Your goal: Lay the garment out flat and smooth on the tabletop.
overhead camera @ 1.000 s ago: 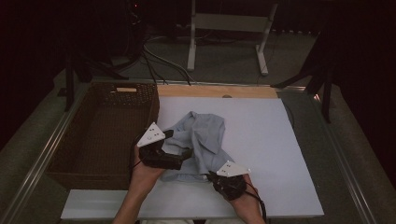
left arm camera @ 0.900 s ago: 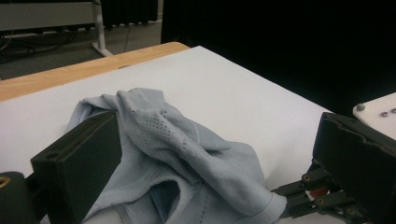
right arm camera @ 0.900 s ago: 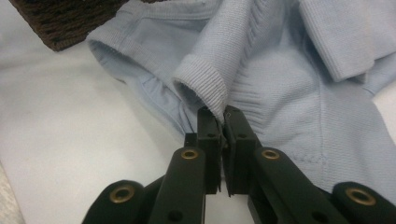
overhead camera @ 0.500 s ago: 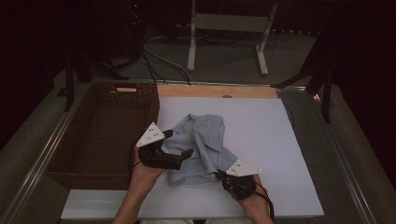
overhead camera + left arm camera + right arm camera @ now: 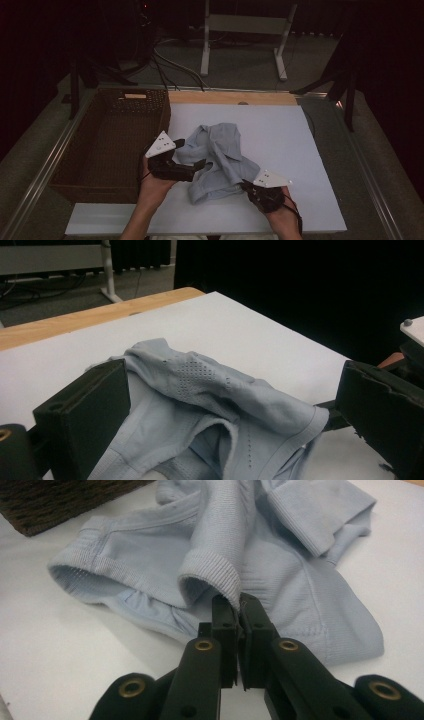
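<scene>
A light blue knit garment (image 5: 220, 155) lies crumpled in the middle of the white board (image 5: 305, 150). My left gripper (image 5: 200, 166) is at its left edge and points right, jaws wide apart. In the left gripper view the garment (image 5: 210, 385) lies loose between the two open jaws of my left gripper (image 5: 232, 377), and neither pad presses on it. My right gripper (image 5: 246, 187) is at the garment's near right corner. In the right gripper view my right gripper (image 5: 239, 605) is shut on a ribbed cuff of the garment (image 5: 280, 555).
A dark wicker basket (image 5: 100, 145) stands on the left, against the board's edge, and its corner (image 5: 65, 500) appears in the right gripper view. A wooden strip (image 5: 230, 97) runs along the board's far edge. Beyond it are cables and a metal stand (image 5: 240, 30) on the floor.
My right gripper has moved to the right and slightly up, drawing the garment's near corner out with it. The left gripper has stayed where it was.
</scene>
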Action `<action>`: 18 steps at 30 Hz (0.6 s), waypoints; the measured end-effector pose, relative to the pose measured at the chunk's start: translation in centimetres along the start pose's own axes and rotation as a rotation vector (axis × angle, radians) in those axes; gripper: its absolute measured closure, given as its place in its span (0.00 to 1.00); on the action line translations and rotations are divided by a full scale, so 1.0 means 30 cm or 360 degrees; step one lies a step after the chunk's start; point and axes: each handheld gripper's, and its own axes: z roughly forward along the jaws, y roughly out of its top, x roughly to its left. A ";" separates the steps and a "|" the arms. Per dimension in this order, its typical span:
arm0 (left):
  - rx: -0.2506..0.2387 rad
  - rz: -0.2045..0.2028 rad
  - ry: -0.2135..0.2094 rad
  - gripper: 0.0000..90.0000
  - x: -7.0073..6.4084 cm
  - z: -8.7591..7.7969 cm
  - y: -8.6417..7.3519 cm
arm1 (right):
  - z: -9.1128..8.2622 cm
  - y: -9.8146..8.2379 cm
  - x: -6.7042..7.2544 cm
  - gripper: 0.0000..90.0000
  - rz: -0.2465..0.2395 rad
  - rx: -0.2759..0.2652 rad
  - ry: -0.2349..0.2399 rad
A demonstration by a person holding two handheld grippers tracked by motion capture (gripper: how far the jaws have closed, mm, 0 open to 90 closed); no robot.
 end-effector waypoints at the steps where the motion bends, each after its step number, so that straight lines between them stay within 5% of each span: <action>1: -0.0002 -0.0002 0.0000 0.03 0.000 0.000 0.000 | -0.003 -0.001 -0.004 0.97 0.0003 0.0000 -0.0005; 18: 0.0005 0.0022 -0.0008 0.03 -0.017 0.021 -0.009 | -0.054 -0.030 -0.077 0.97 0.0070 -0.0010 -0.0075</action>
